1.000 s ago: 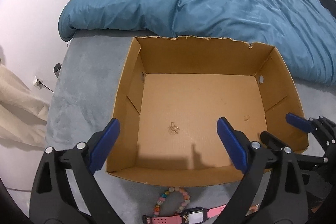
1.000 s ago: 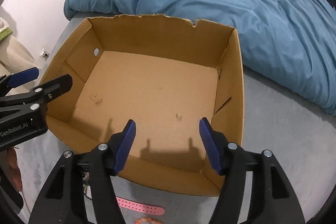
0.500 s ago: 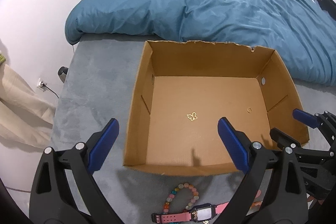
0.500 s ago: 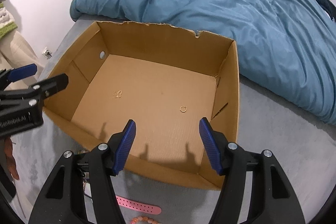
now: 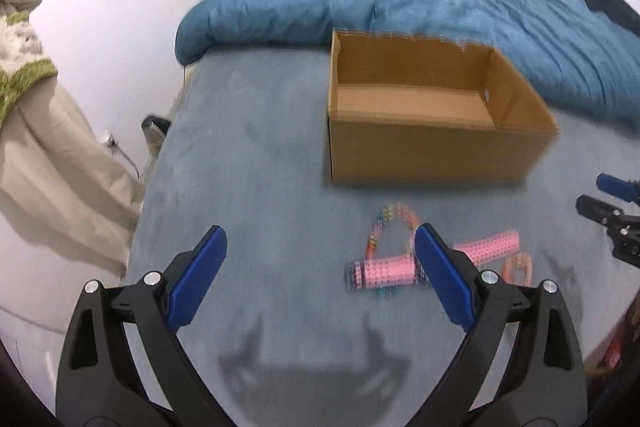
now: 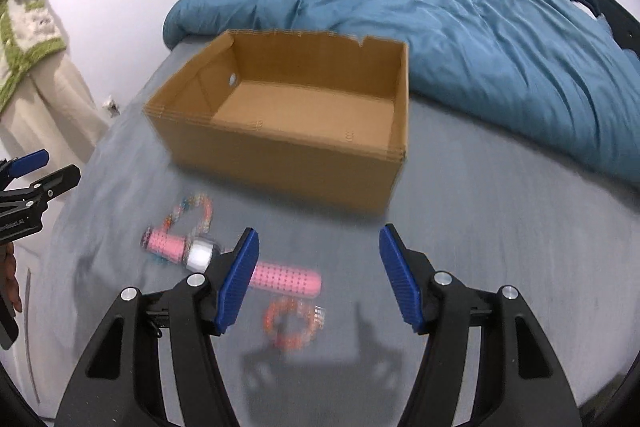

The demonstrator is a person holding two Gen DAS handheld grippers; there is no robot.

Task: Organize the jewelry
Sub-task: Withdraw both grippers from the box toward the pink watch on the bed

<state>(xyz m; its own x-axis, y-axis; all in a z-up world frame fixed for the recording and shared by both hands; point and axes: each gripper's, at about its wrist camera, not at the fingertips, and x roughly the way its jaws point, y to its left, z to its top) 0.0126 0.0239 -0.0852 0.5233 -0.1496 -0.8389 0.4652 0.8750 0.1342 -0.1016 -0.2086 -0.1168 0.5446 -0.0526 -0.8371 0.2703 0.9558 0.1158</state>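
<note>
Both grippers hang open and empty over the grey bedspread, jewelry lying below them.

The left gripper [image 5: 320, 267] has its blue pads spread wide with nothing between them; the right gripper [image 6: 318, 275] is likewise parted, holding nothing. In the right wrist view, a pink-strapped watch [image 6: 280, 279] lies at lower left of centre, a multicoloured bead bracelet [image 6: 192, 213] just above it, and an orange bead bracelet [image 6: 286, 321] below it. The cardboard box [image 6: 288, 167] sits at centre frame, beyond the jewelry, with the blue duvet [image 6: 460, 27] behind it, upper right. The pictures are motion-blurred.
</note>
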